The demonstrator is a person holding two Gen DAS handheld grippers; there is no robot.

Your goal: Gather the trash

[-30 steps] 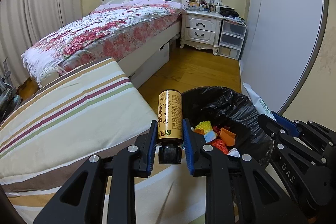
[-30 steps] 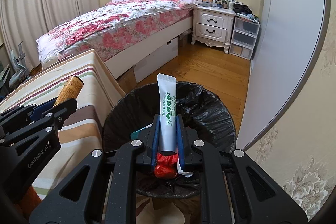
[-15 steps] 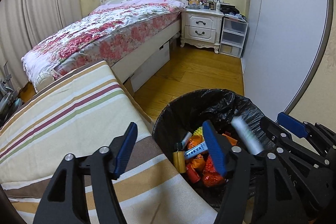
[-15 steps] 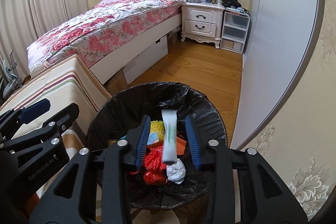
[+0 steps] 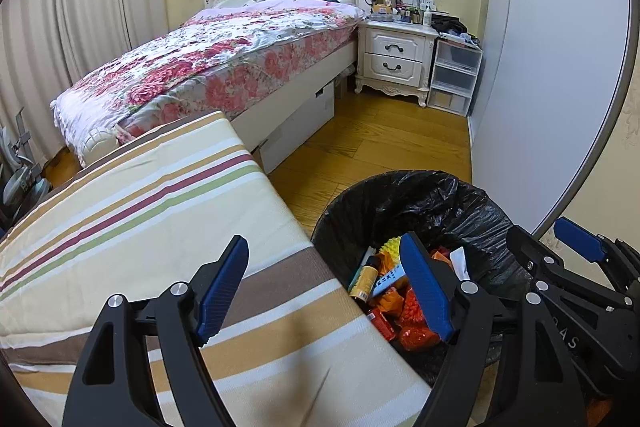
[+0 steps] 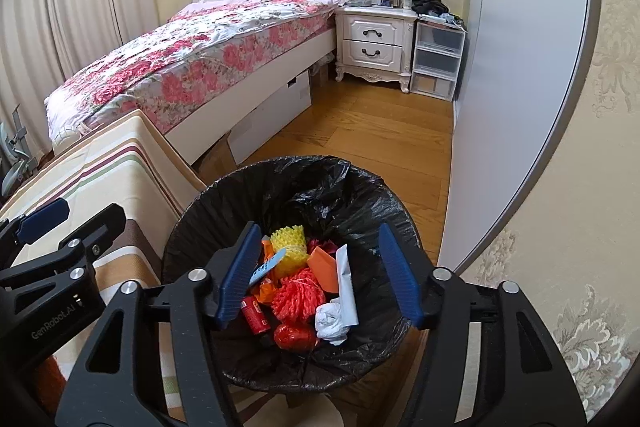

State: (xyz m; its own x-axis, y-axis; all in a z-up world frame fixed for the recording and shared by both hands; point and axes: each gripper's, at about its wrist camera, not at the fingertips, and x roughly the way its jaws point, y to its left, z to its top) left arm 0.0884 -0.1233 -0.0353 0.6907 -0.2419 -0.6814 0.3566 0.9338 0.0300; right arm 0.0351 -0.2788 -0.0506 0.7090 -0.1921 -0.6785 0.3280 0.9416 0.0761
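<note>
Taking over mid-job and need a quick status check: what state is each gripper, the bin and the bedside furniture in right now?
left gripper: open, jaws just widened, nothing between the fingers
right gripper: open, jaws just widened, empty, over the bin
trash bin: upright, black liner in, partly filled
small bottle: lying in the bin
white tube: lying in the bin
nightstand drawers: both closed
curtains: drawn

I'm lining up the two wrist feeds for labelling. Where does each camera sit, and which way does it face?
Left wrist: on the left gripper, angled down over the striped cushion and the trash bin; its own open fingers and the right gripper show.
Right wrist: on the right gripper, angled down into the bin; its open fingers and the left gripper show.
Shared: the bin, cushion, bed and nightstand.
</note>
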